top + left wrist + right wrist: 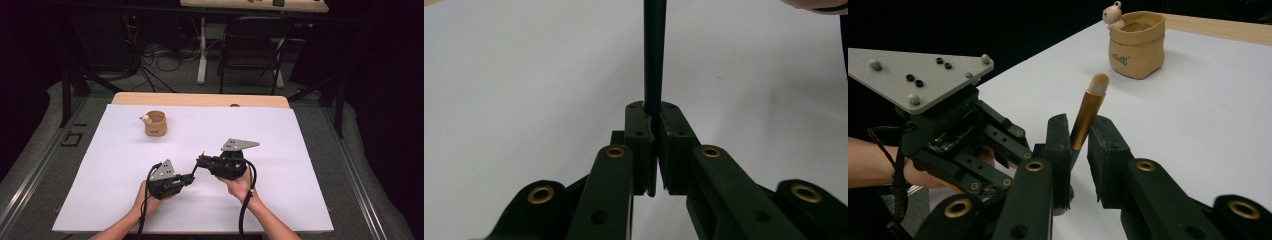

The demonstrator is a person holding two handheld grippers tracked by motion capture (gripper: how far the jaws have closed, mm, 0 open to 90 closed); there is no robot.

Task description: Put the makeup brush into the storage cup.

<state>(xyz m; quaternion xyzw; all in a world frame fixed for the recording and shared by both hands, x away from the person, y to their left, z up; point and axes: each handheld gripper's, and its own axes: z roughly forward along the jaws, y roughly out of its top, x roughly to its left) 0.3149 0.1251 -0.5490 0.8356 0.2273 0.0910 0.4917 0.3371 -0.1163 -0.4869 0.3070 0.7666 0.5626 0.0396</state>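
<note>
A makeup brush (pixel 202 154) with a dark handle, gold ferrule and pale bristles (pixel 1096 84) spans between the two grippers at the table's near middle. My left gripper (pixel 192 176) is shut on the thin dark handle (pixel 654 55), which rises straight up from its jaws (pixel 653 112). My right gripper (pixel 1079 121) has its jaws on either side of the gold ferrule (pixel 1087 112), with a narrow gap showing by the right jaw. A tan cup (pixel 156 124) with a small bear figure (pixel 1112 14) on its rim stands at the far left.
A white sheet (pixel 280 135) covers the table, with a strip of wood (pixel 200 99) along the far edge. The left gripper's grey plate (pixel 918 75) sits close to the right gripper's jaws. Chairs and cables lie beyond the table.
</note>
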